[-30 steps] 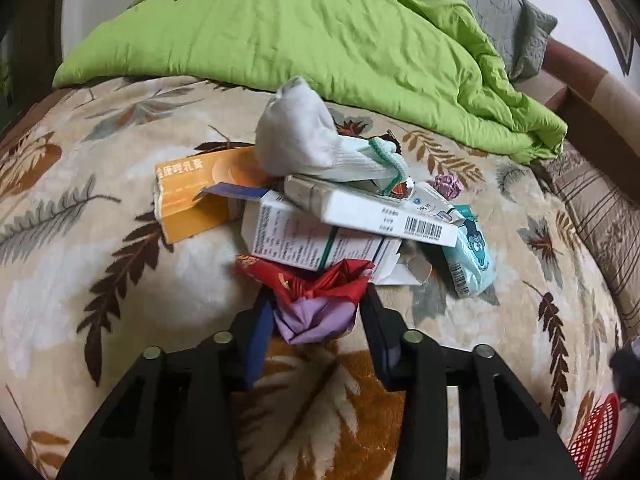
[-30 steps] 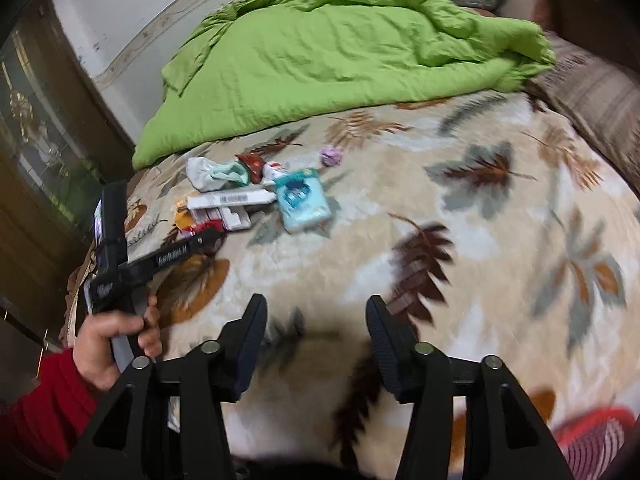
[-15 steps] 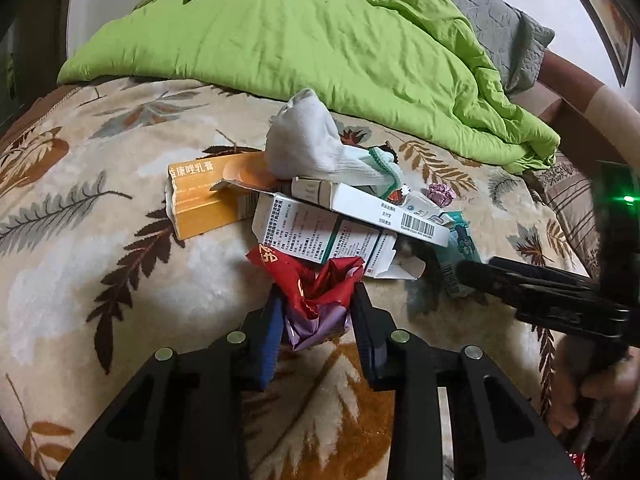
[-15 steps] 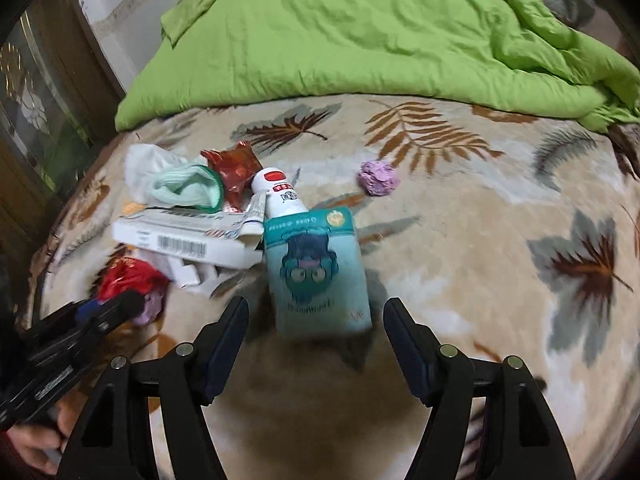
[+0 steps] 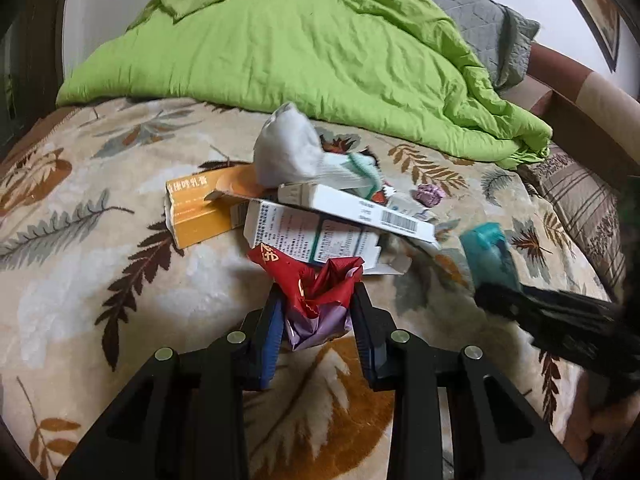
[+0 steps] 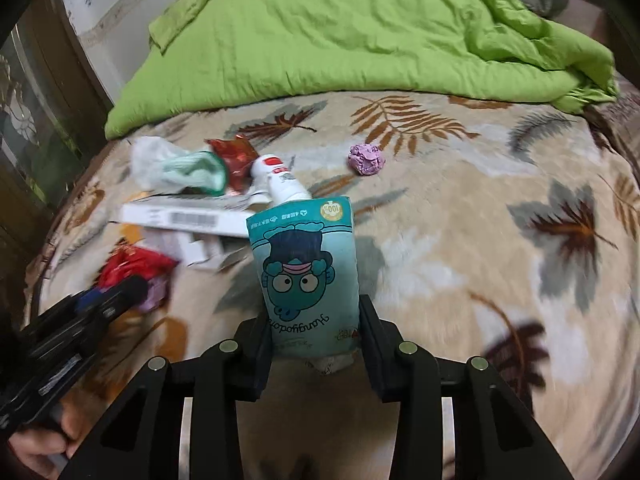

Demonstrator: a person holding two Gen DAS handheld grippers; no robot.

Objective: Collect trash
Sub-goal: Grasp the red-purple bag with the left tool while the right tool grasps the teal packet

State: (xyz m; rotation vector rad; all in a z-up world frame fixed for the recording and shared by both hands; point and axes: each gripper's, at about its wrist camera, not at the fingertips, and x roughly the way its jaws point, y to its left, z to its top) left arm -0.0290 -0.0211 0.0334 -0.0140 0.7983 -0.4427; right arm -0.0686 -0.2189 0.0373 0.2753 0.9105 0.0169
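Note:
A heap of trash lies on the leaf-patterned blanket [image 5: 80,280]. My left gripper [image 5: 317,300] is shut on a crumpled red and purple wrapper [image 5: 308,276] at the heap's near edge. My right gripper [image 6: 314,320] is closing its jaws on a teal tissue pack [image 6: 304,264], and both pads touch its sides. The pack stands tilted up. Behind them lie a long white barcode box [image 5: 352,208], a printed white carton [image 5: 308,236], an orange box [image 5: 200,208], a white sock [image 5: 288,152], a white bottle [image 6: 280,184] and a purple paper ball [image 6: 366,159].
A bunched green duvet [image 5: 320,60] covers the far half of the bed, with a grey pillow [image 5: 492,24] behind it. A dark wooden cabinet [image 6: 40,120] stands at the left. A hand grips the left tool's handle [image 6: 36,452].
My right gripper swung in over the bed to the teal pack and narrowed around it; the pack has tipped up. The left gripper stayed shut on the red wrapper, hardly moving.

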